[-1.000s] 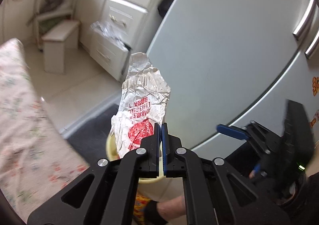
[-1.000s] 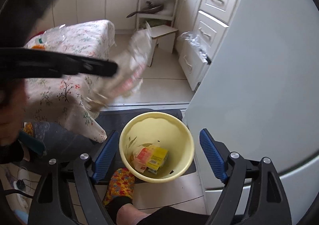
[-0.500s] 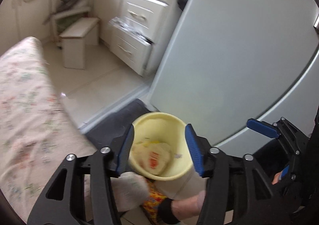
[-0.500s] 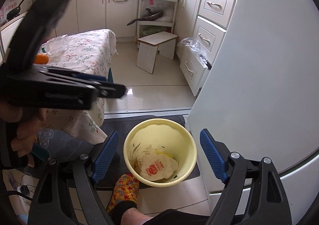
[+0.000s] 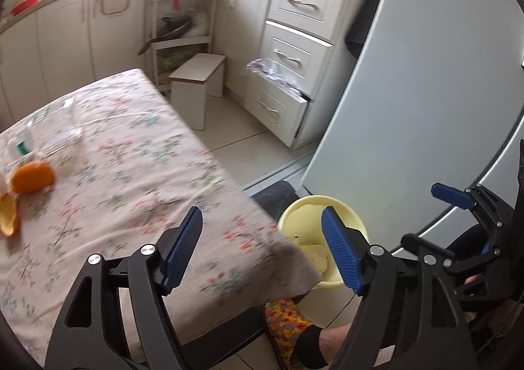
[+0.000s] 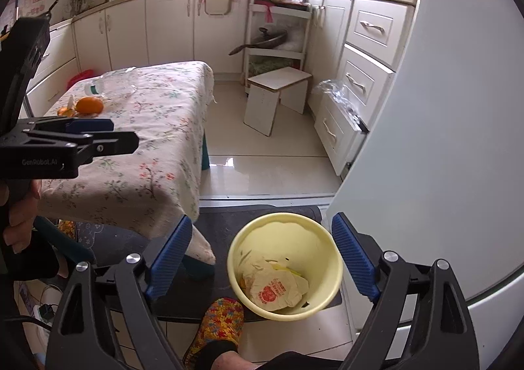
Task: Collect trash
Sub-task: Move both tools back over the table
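Note:
A yellow trash bin (image 6: 285,263) stands on a dark mat on the floor; it also shows in the left wrist view (image 5: 319,209). A crumpled white wrapper with red print (image 6: 276,288) lies inside it. My left gripper (image 5: 262,252) is open and empty over the near corner of the floral-cloth table (image 5: 114,173). My right gripper (image 6: 262,258) is open and empty above the bin. Orange peel pieces (image 5: 32,176) and clear plastic wrap (image 5: 62,137) lie on the table's far left; the peel also shows in the right wrist view (image 6: 88,105).
A grey fridge (image 5: 425,75) stands right of the bin. White drawers (image 6: 357,75) with a plastic bag, and a small white stool (image 6: 278,91), stand behind. A foot in a colourful slipper (image 6: 216,327) is beside the bin.
The left gripper opened and dropped the wrapper into the bin. It then swung left and back, from over the bin to over the table. The right gripper stayed open above the bin.

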Demonstrator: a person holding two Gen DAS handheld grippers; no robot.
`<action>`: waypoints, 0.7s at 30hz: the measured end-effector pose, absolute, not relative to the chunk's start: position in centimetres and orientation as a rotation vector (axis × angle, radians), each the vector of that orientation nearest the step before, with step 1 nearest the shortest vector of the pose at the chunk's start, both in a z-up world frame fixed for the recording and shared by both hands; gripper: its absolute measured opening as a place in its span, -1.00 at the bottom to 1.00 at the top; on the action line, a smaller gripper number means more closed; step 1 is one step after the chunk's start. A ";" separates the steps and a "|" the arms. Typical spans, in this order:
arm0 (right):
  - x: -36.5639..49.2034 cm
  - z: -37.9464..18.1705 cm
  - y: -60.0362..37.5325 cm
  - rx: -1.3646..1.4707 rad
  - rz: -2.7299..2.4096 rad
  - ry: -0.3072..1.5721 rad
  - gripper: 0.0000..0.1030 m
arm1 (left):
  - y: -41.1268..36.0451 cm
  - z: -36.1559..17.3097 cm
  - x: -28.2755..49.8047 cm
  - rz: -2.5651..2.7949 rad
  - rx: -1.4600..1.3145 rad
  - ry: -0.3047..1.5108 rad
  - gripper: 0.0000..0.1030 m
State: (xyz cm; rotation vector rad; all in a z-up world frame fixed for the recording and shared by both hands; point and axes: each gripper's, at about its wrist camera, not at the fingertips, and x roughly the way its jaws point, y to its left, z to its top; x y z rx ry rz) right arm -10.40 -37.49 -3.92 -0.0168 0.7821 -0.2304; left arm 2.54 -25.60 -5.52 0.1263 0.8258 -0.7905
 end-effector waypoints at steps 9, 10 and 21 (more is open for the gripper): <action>-9.3 -3.4 -34.8 -0.059 -0.168 0.774 0.65 | -20.5 -5.7 2.8 -0.707 0.078 0.827 0.47; -9.2 -3.4 -34.5 -0.063 -0.162 0.774 0.65 | -20.2 -5.8 2.9 -0.702 0.075 0.827 0.48; -7.9 -3.2 -31.8 -0.101 -0.108 0.781 0.65 | -16.8 -6.0 3.6 -0.643 0.036 0.818 0.51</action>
